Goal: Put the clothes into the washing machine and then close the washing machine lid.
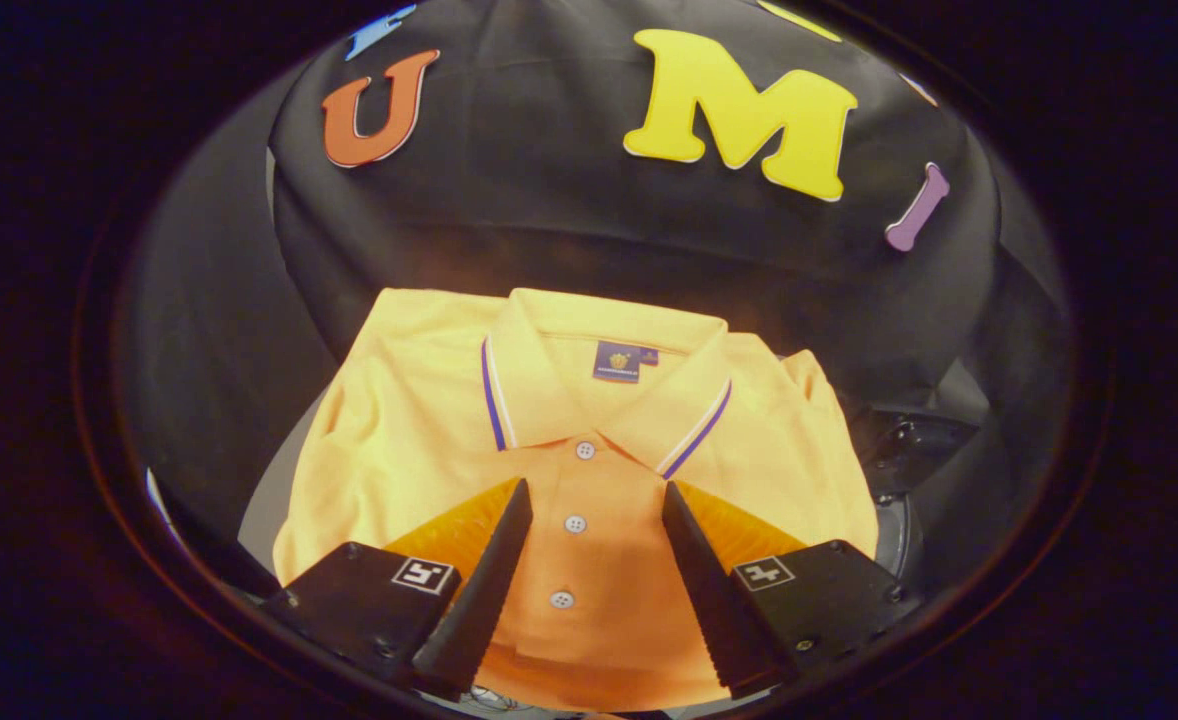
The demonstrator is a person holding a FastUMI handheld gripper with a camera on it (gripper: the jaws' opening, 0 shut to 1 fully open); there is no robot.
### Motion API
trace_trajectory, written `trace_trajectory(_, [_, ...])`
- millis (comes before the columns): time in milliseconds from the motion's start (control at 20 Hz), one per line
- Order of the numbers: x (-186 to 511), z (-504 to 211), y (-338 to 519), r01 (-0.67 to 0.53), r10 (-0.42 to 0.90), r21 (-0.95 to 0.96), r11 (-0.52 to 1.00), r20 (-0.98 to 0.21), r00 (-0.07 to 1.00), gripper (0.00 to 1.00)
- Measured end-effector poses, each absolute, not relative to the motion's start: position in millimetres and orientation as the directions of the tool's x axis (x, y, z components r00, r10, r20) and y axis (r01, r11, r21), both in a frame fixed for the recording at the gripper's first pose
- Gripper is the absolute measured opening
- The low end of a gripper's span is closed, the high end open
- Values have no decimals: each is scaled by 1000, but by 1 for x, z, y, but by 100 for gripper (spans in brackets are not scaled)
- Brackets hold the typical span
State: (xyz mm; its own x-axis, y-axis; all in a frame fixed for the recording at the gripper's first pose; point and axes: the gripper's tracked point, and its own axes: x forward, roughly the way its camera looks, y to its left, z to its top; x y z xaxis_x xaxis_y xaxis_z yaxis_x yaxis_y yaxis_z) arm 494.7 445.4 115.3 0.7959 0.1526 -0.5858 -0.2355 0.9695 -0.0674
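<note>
Claw [594, 505] hovers wide open and empty over the folded yellow polo shirt [589, 450], its fingers straddling the button placket just below the collar, so the pick-up looks not yet begun: next it must descend and pinch the fabric.

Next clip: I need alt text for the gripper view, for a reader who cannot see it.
A folded orange polo shirt lies flat, collar away from the camera, with the gripper open above it, its two fingers either side of the button placket. A black cloth wall rises behind the shirt.
</note>
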Motion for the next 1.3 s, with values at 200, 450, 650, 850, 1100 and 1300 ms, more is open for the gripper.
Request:
trace_trajectory(200, [493, 116, 442, -288, 158, -99, 953, -646, 746, 75])
trace_trajectory(450, [495, 116, 439, -282, 85, -211, 936, -641, 763, 14])
trace_trajectory(650, [495, 120, 437, -321, 145, -139, 937, -682, 716, 6])
trace_trajectory(850, [497, 123, 436, -340, 227, -41, 940, -668, 709, 5])
trace_trajectory(1100, [492, 148, 431, -375, 311, 6, 927, -569, 761, 5])
trace_trajectory(1300, [480, 190, 411, -383, 361, 44, 923, -451, 817, 5])
